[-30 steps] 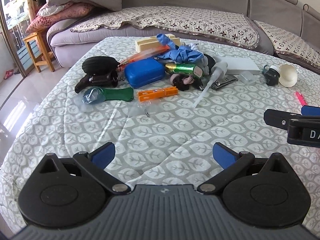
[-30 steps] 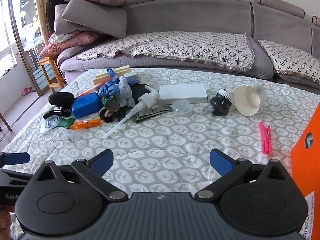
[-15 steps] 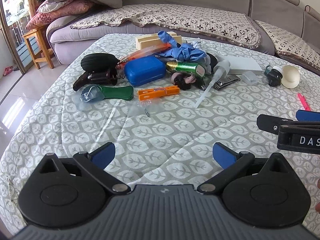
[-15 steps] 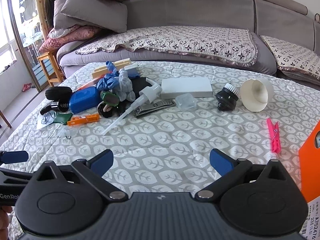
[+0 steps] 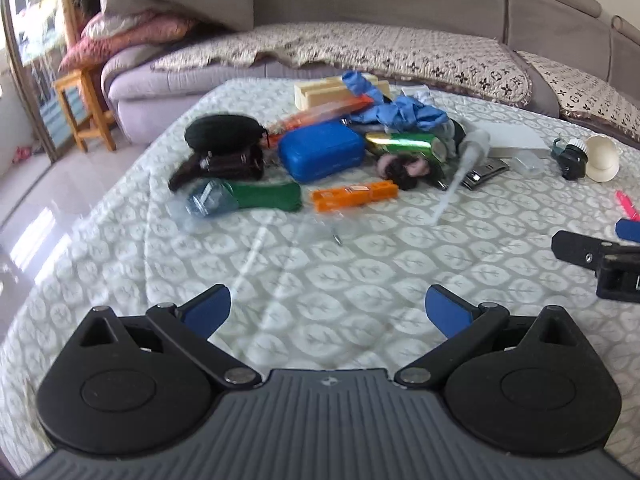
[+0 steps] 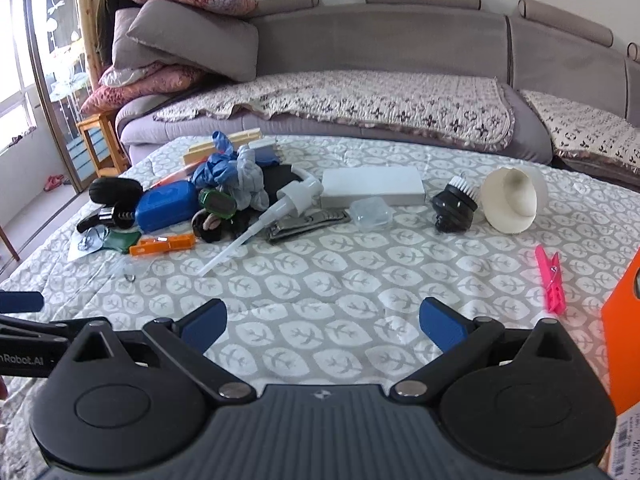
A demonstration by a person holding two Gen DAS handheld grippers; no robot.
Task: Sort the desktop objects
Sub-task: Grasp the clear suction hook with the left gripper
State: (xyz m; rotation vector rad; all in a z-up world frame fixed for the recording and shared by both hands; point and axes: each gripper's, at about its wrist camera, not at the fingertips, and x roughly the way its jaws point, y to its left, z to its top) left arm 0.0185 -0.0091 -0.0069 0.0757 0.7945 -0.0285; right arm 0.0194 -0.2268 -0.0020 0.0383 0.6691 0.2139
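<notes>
Both tools have edged forward toward the pile. Left tool (image 5: 326, 310) and right tool (image 6: 322, 320) hang released, empty, over the surface (image 6: 360, 276). Objects cluster far left; take the loose orange clip (image 5: 354, 196) squarely across its narrow sides first.

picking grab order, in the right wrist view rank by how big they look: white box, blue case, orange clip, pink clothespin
1. white box, largest
2. blue case, a little smaller, partly hidden by clutter
3. orange clip and pink clothespin: look alike in length; the clothespin lies nearer the camera, so no ranking between them.
</notes>
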